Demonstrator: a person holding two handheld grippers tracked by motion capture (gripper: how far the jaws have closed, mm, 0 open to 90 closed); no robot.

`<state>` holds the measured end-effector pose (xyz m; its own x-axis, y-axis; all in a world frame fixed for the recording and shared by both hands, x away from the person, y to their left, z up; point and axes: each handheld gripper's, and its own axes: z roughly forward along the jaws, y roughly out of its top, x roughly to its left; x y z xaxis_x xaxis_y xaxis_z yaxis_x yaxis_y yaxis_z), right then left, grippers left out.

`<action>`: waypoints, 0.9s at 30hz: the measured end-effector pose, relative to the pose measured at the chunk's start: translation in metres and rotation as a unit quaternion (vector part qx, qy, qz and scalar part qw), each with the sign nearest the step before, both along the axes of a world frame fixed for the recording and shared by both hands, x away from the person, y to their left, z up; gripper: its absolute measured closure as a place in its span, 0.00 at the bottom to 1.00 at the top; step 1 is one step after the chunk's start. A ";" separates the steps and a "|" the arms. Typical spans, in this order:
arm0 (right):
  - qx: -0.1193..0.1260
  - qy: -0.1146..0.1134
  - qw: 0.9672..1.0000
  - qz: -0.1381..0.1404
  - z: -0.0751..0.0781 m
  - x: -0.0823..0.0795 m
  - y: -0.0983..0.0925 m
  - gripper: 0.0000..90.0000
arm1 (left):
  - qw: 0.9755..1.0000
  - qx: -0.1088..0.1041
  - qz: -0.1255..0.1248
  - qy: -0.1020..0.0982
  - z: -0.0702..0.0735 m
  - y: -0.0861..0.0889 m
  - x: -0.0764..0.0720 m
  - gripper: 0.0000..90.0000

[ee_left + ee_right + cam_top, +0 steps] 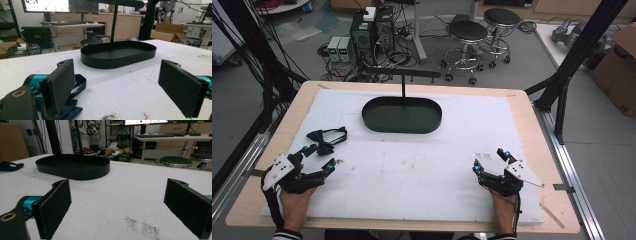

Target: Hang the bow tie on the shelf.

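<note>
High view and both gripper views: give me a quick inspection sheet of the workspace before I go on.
Surface: white mat on wooden table, smudged.
Job's things: dark bow tie lying at the left; empty black oval tray with post.
Clutter: nothing seen.
Grippers: left gripper open beside the bow tie; right gripper open, nothing between its jaws.
Cables: tangled on floor behind table.
Surroundings: stools, computers, cardboard box.

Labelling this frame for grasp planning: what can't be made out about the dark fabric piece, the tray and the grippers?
- Dark fabric piece: too small in the high view to name; in the left gripper view that gripper's jaw and the bottom edge hide most of it.
- Black tray: its post's top is cut off by the upper edge in the right gripper view.
- Left gripper, right gripper: both open, nothing between the jaws.
</note>
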<state>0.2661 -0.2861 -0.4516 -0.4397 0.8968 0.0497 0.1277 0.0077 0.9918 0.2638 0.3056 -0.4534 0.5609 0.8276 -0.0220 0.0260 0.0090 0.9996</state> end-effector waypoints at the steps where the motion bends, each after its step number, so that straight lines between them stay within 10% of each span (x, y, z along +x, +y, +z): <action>1: 0.000 -0.001 1.000 -0.001 0.000 0.000 0.000 0.07 | 1.000 0.002 0.001 0.001 0.000 0.000 0.000 0.16; 27: -0.003 0.000 1.000 0.000 0.000 0.000 0.001 0.07 | 1.000 -0.003 -0.003 0.011 0.001 0.001 0.002 0.16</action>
